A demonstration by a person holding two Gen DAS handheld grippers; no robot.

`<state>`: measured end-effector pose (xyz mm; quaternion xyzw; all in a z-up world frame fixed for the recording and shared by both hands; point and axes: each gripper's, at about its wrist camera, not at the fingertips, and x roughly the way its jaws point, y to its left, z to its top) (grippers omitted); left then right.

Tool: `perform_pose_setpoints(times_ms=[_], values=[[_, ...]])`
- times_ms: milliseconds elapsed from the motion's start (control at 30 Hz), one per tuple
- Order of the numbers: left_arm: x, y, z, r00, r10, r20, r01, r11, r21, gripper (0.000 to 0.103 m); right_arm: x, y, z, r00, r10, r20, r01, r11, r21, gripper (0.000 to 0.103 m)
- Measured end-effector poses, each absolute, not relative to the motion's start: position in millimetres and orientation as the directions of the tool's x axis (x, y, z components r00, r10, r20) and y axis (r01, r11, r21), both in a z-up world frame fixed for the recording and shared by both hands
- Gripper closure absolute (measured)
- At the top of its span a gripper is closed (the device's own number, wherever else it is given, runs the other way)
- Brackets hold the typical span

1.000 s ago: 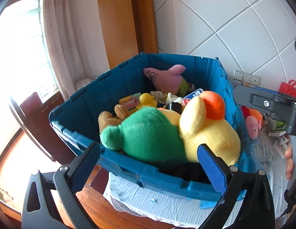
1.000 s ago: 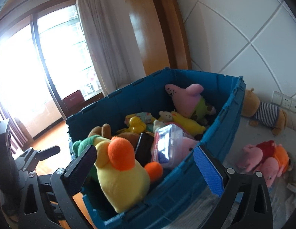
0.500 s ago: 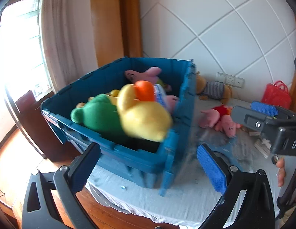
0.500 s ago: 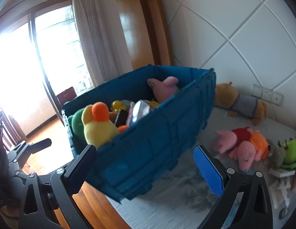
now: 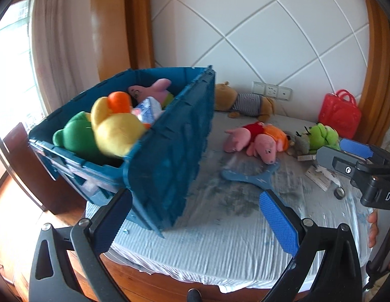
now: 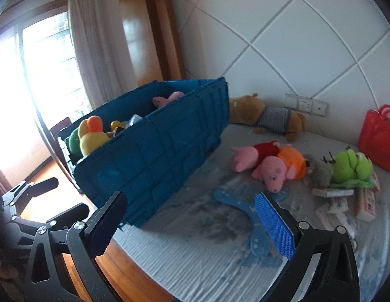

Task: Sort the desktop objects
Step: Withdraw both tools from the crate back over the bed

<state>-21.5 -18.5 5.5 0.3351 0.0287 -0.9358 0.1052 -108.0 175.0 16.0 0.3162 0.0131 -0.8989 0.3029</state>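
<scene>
A blue crate (image 5: 167, 156) (image 6: 154, 156) stands at the table's left, full of plush toys, with a yellow duck plush (image 5: 114, 128) (image 6: 90, 136) on top. On the table lie two pink pig plushes (image 5: 257, 141) (image 6: 265, 166), a green frog plush (image 5: 320, 136) (image 6: 350, 166), a brown bear plush (image 5: 245, 100) (image 6: 265, 115) and a blue boomerang toy (image 5: 250, 178) (image 6: 245, 209). My left gripper (image 5: 197, 221) is open and empty near the crate's front corner. My right gripper (image 6: 195, 226) is open and empty above the table's front; it shows at the right of the left wrist view (image 5: 355, 156).
A red toy bag (image 5: 339, 114) (image 6: 378, 136) stands at the back right by the wall. Small boxes and cards (image 6: 345, 201) lie at the right. A striped cloth (image 5: 220, 239) covers the round wooden table. A curtain and window are on the left.
Both grippers have pulled back and swung right from over the crate, so more of the table and its plush toys now shows. Both stay open.
</scene>
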Motion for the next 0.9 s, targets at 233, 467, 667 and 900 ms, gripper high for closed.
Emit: perform_pose_setpoints(times_ms=[233, 467, 667, 900], values=[[-33.7, 11.8, -2.4, -0.745, -0.128, -0.655, 0.154, -0.988, 0.017, 0.000, -106.5, 212.9, 7.3, -0.638, -0.485, -0.598, 0.488, -0.855, 0.173, 0.000], [-55.7, 27.8, -12.0, -0.732, -0.085, -0.676, 0.097, -0.995, 0.020, 0.000, -113.0, 237.2, -6.3, -0.648, -0.435, -0.625, 0.422, -0.889, 0.180, 0.000], [-81.7, 42.2, -26.1, -0.713, -0.010, -0.701, 0.007, -1.000, 0.006, 0.000, -125.6, 255.5, -22.0, -0.660, -0.369, -0.654, 0.329, -0.925, 0.190, 0.000], [-115.3, 49.5, -38.1, -0.694, 0.057, -0.718, -0.066, -0.998, -0.015, 0.000, -140.4, 266.5, -34.2, -0.667, -0.297, -0.683, 0.238, -0.954, 0.182, 0.000]])
